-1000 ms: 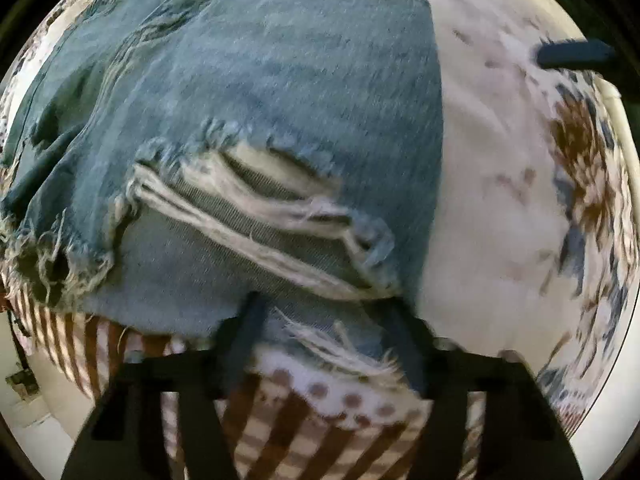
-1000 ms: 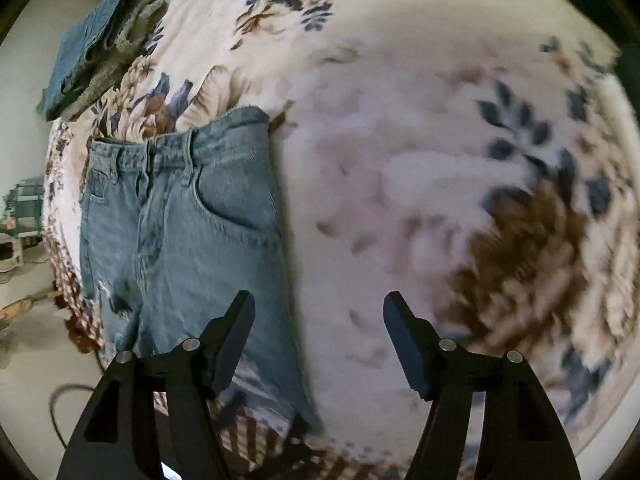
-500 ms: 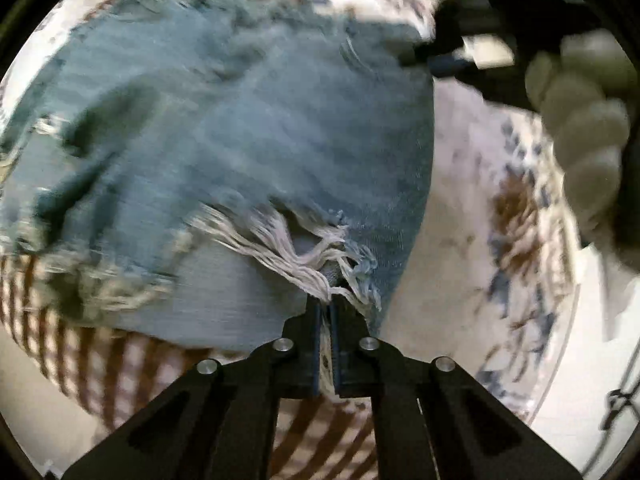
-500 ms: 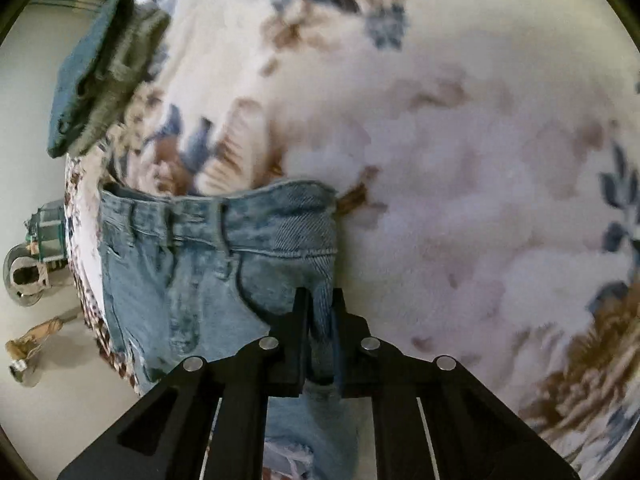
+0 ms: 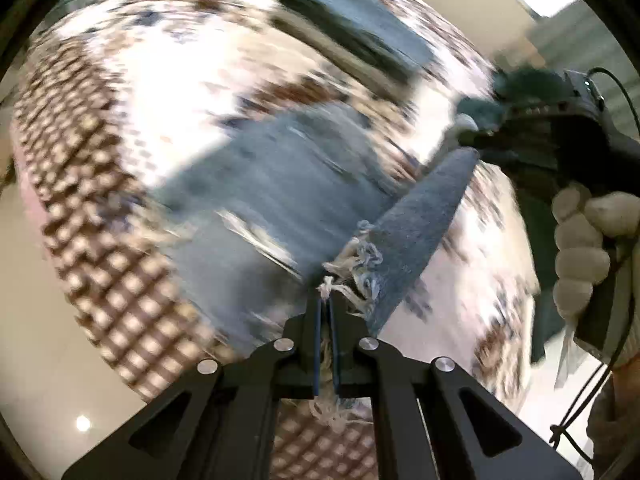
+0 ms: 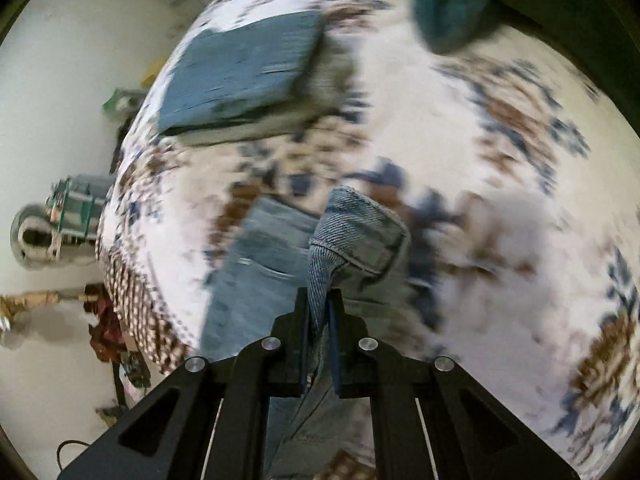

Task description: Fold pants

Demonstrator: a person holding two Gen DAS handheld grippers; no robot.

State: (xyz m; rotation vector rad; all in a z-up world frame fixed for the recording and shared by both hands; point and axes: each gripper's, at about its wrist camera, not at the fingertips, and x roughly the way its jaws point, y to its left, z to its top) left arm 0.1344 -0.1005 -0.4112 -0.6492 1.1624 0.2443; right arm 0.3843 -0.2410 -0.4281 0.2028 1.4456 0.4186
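Note:
Light blue ripped denim shorts (image 5: 280, 184) lie on a floral bedspread (image 5: 168, 80), blurred by motion. My left gripper (image 5: 326, 304) is shut on the frayed hem edge (image 5: 356, 256) and holds it lifted, with the right side stretched taut toward the other gripper. My right gripper (image 6: 319, 300) is shut on the waistband corner (image 6: 356, 232) of the shorts (image 6: 256, 256), raised above the bed. In the left wrist view the right gripper body (image 5: 568, 120) and a gloved hand (image 5: 584, 248) show at the right.
A stack of folded garments (image 6: 240, 76) lies on the bed further back; it also shows in the left wrist view (image 5: 352, 32). A brown checked bed skirt (image 5: 92, 208) marks the bed edge. A teal cloth (image 6: 452, 12) is at the top. Floor clutter (image 6: 52, 220) lies left.
Both grippers closed on the shorts between one second and half a second ago. Since then they have lifted the right side off the bed and swung it, with strong motion blur.

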